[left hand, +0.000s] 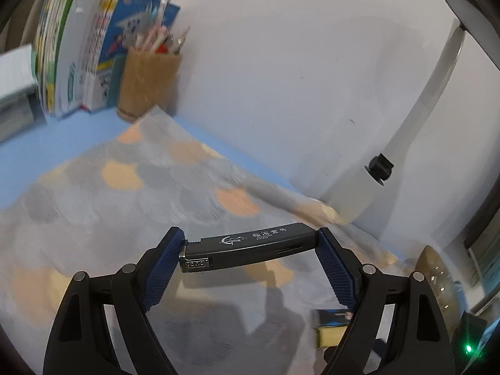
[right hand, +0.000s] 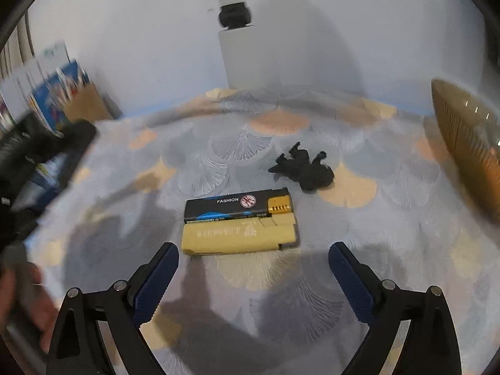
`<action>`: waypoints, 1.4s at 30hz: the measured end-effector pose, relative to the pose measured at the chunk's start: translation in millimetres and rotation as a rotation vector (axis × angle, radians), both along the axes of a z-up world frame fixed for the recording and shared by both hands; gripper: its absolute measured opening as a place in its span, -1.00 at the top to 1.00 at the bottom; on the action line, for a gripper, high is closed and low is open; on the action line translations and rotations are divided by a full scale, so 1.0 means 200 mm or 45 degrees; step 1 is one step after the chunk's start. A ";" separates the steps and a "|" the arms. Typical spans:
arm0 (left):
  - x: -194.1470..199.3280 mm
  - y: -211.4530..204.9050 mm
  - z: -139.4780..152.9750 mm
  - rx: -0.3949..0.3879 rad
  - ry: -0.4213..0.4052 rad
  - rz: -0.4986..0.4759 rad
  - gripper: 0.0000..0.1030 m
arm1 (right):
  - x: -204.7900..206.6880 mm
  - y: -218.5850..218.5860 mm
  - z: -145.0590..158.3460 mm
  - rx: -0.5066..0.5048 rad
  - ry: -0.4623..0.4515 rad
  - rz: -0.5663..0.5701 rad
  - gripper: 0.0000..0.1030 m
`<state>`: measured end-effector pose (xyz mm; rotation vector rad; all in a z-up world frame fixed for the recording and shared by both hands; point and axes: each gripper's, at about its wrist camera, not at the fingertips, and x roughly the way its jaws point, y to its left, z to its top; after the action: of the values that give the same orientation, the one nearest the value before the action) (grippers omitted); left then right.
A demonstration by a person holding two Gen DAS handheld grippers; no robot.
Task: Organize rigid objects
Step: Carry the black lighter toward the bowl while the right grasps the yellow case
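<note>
In the left wrist view my left gripper [left hand: 250, 243] is shut on a black lighter [left hand: 250, 245] with white printing, held crosswise by its two ends above the patterned mat [left hand: 125, 218]. In the right wrist view my right gripper [right hand: 253, 254] stands open, with nothing between its blue pads. Just ahead of it, two lighters lie side by side on the mat [right hand: 375, 218]: a cream one [right hand: 239, 237] nearer and a black-and-blue one marked FASHION [right hand: 237, 204] behind. A small black figurine [right hand: 304, 167] lies further back to the right.
A brown pen cup [left hand: 148, 86] and upright books [left hand: 90, 50] stand at the back left. A white lamp post [right hand: 240, 37] with a black knob rises at the back wall. A ribbed amber object [right hand: 468, 147] sits at the right edge. A hand [right hand: 22, 306] shows at the left.
</note>
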<state>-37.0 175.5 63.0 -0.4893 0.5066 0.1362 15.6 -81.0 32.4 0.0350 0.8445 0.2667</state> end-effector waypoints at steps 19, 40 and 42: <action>0.00 -0.04 -0.08 -0.014 -0.053 -0.127 -0.62 | -0.03 -0.19 0.02 0.166 -0.072 -0.165 -0.55; 0.38 -1.27 0.31 0.401 -0.066 -0.660 -0.63 | 0.14 -1.24 0.57 0.447 -0.299 -0.384 -0.55; 0.43 -1.42 0.32 0.440 -0.061 -0.709 -0.63 | 0.16 -1.38 0.56 0.459 -0.301 -0.423 -0.55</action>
<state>48.3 -107.6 127.5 -0.0034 0.5426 -0.3182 46.9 -356.2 145.0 0.4681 0.5358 0.1041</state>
